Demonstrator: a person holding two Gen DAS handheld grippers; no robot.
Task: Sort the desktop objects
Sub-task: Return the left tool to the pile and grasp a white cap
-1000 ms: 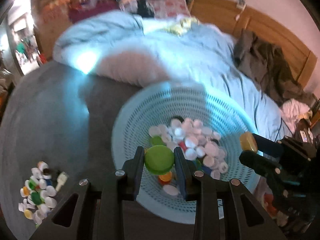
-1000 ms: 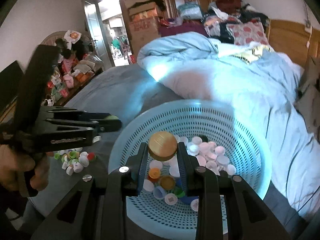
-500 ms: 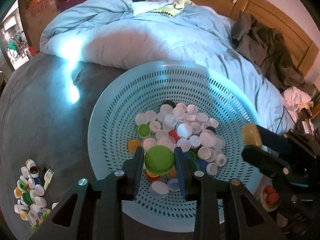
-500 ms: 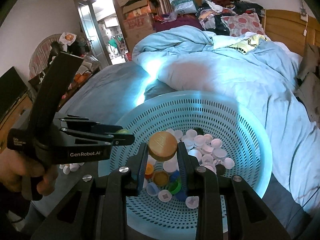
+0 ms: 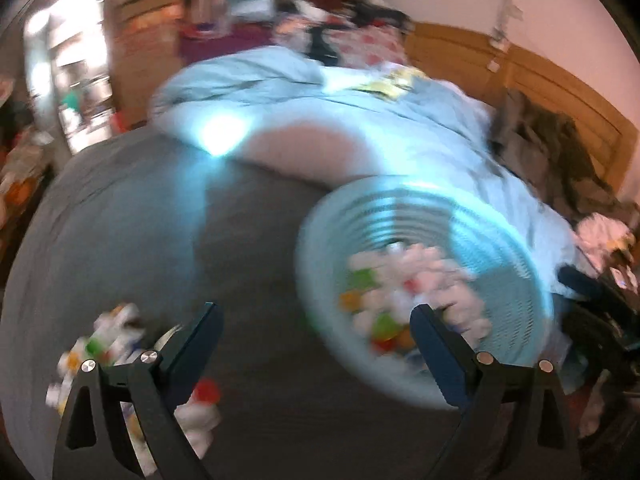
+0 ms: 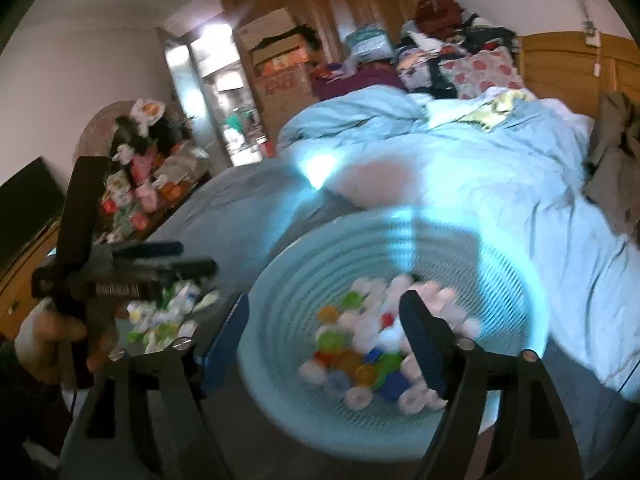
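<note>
- Bottle caps [image 6: 360, 344] lay heaped in the pale blue basket [image 6: 304, 280] on the grey bedspread [image 5: 248, 240]; a second pile of loose caps [image 5: 100, 344] sat left of it.
- Your left hand-held gripper [image 5: 316, 340] was spread wide, gripping nothing, between pile and basket.
- Your right hand-held gripper [image 6: 324, 332] gaped empty over the basket's caps.

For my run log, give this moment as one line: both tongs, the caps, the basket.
left tongs: open, empty | right tongs: open, empty | bottle caps: in basket | basket: on grey sheet | loose caps: left of basket
</note>
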